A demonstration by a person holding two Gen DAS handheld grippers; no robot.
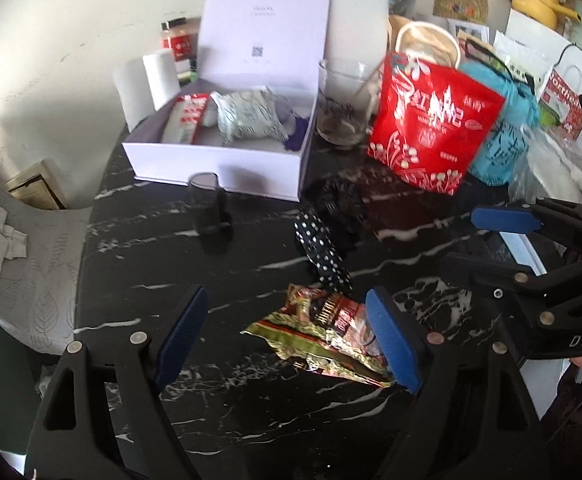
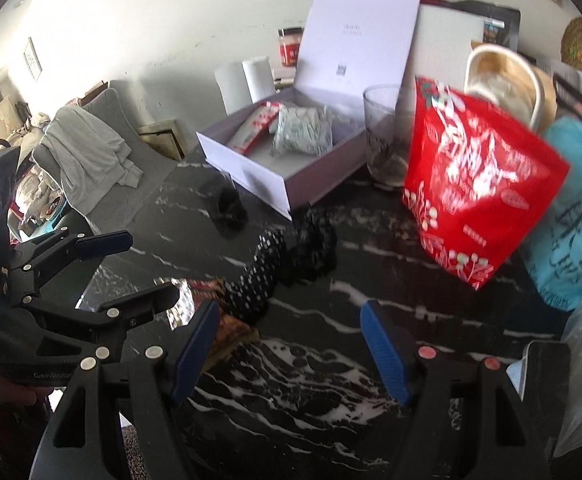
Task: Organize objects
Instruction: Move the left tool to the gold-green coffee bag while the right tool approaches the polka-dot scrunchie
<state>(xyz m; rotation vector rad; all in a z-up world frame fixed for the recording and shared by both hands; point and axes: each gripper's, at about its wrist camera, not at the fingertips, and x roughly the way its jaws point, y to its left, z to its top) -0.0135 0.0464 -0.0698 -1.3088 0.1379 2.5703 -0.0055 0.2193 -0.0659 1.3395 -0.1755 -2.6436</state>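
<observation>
I have the left claw point(image 1: 287, 340) spread wide and empty above the black marble table point(image 1: 151, 264), a crumpled snack wrapper point(image 1: 323, 336) lying between its blue pads point(image 1: 181, 334), nearer the right-hand pad. My right claw point(image 2: 291, 348) hangs alongside, equally wide, holding nothing, with only bare table between its fingers.

Just ahead of the left claw lie a polka-dot band point(image 1: 323, 252) and a black frilly scrunchie point(image 1: 337, 200); beyond them stands the open white box point(image 1: 219, 160), lid up, already holding a red-and-white packet point(image 1: 187, 116) and a pale patterned pouch point(image 1: 247, 118). Ahead and to the right of it a red bag point(image 1: 435, 124) leans against a turquoise one point(image 1: 499, 136).

My reading: I am between pickups, lining up on the wrapper. The next move calls for lowering the left claw until the pads straddle the foil, closing, then carrying it ahead to the box.

Hard to make out: the wrapper's right edge is hidden behind the right-hand pad, and in the right claw's view it is mostly covered by the left claw point(image 2: 139, 268). A small dark cup point(image 1: 207, 208) before the box is blurred; I cannot tell what it holds. The print on the red bag is smeared.
</observation>
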